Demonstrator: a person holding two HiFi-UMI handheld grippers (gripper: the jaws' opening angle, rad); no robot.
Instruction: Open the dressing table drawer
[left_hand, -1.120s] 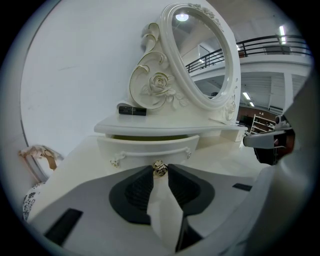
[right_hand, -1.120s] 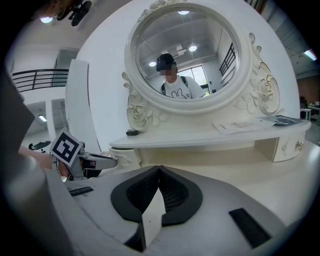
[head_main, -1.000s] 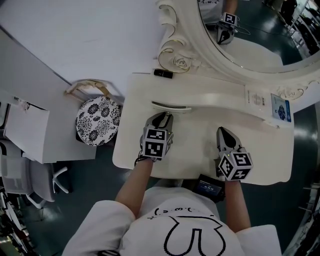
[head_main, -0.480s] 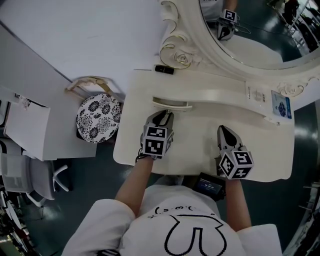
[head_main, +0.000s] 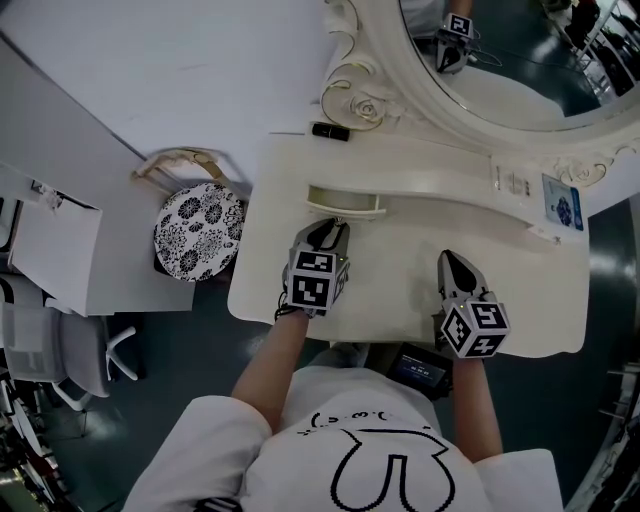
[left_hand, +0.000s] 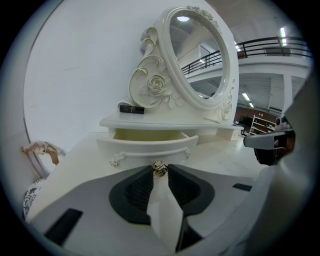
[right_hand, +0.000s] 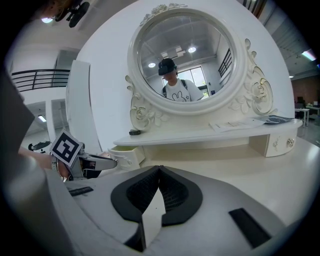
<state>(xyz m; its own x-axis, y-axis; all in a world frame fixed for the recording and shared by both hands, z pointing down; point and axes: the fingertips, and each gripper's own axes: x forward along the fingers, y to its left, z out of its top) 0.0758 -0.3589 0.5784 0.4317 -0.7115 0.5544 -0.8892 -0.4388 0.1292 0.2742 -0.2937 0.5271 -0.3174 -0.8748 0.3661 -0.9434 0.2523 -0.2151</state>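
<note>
The cream dressing table (head_main: 400, 260) has a small drawer (head_main: 345, 203) under the left end of its raised shelf. The drawer stands partly pulled out, and its pale inside shows in the left gripper view (left_hand: 145, 136). My left gripper (head_main: 325, 230) is shut on the drawer's small gold knob (left_hand: 160, 169), which sits pinched between the dark pads (left_hand: 135, 187). My right gripper (head_main: 450, 264) hovers over the tabletop to the right, its jaws (right_hand: 159, 169) closed with nothing between them. It also sees the left gripper (right_hand: 102, 162) at the drawer.
A large oval mirror (head_main: 500, 60) in a carved frame rises behind the shelf. A black tube (head_main: 329, 131) lies on the shelf's left end, leaflets (head_main: 560, 203) on its right end. A floral round stool (head_main: 198, 232) stands left of the table. Another small drawer (right_hand: 280, 144) sits at the right.
The drawer has slid further out toward me, showing more of its inside. The left gripper has drawn back slightly with the knob. The right gripper has stayed put.
</note>
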